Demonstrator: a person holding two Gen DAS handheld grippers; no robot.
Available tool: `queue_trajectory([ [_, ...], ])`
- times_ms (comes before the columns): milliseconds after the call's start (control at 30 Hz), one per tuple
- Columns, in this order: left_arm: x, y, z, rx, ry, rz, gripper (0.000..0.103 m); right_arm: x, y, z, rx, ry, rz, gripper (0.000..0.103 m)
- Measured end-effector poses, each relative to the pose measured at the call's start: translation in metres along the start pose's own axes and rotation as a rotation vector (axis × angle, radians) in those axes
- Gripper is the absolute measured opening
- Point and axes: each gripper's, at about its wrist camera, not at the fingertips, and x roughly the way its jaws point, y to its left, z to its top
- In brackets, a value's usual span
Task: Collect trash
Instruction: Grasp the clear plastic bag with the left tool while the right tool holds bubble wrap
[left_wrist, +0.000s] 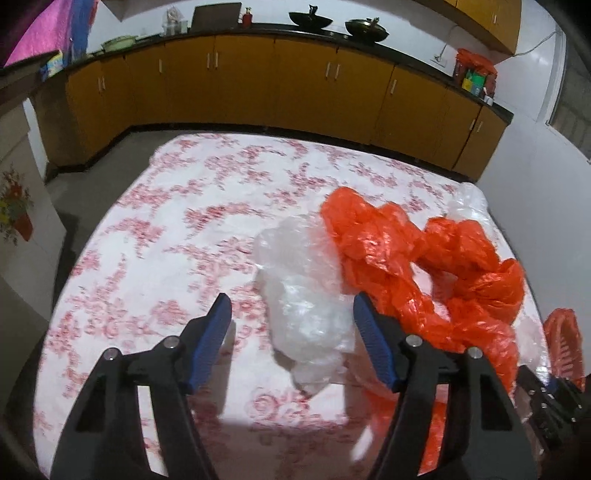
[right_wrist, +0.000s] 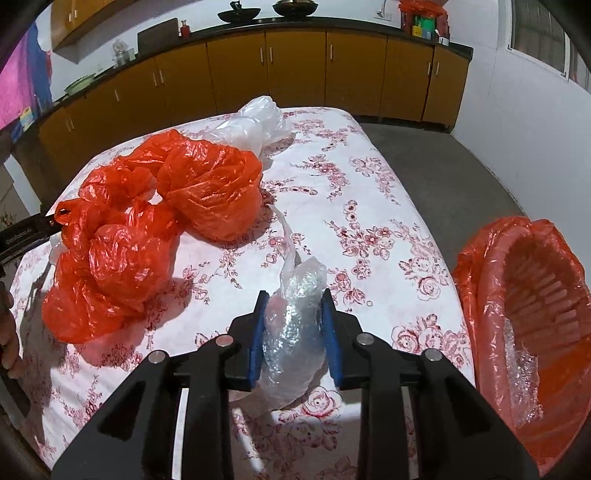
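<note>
- Nearest in our right wrist view, the right gripper (right_wrist: 293, 308) is clenched on a clear bubble-wrap bundle (right_wrist: 293, 332), both blue pads pressing its sides above the flowered tablecloth (right_wrist: 369, 206).
- From that bundle a thin clear strip runs toward the far side, up to the orange plastic bags (right_wrist: 147, 225) heaped on the left part of the table.
- Beyond the orange heap we see a clear plastic bag (right_wrist: 258, 125) at the far edge of the table.
- At the right, beside the table's edge, stands a basket lined with an orange bag (right_wrist: 476, 266); a scrap of bubble wrap (right_wrist: 522, 373) lies inside it.
- In our left wrist view, the left gripper (left_wrist: 291, 308) stands released, its jaws apart around a crumpled clear plastic wad (left_wrist: 303, 295); its right pad is close against the wad, the left pad clear of it.
- Just right of that wad, the orange bags (left_wrist: 424, 258) spread toward the table's right edge.
- Yellow cabinets (left_wrist: 258, 81) line the far wall.
</note>
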Motion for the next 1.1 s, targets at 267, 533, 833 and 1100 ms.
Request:
queue_trajectory([
  [267, 0.010, -0.003, -0.003, -0.028, 0.039, -0.053, 0.054, -0.002, 0.001, -0.003, -0.005, 0.003, 0.008, 0.029],
  [533, 0.010, -0.004, -0.005, -0.040, 0.036, -0.087, 0.038, -0.008, 0.001, -0.010, -0.019, 0.010, 0.015, 0.029],
  [833, -0.017, 0.012, -0.005, -0.044, -0.012, -0.052, 0.036, -0.024, -0.002, -0.009, -0.011, -0.016, 0.016, 0.028],
  [1100, -0.058, 0.023, -0.003, -0.024, -0.096, -0.014, 0.035, -0.049, -0.003, -0.003, -0.008, -0.074, 0.023, 0.028],
])
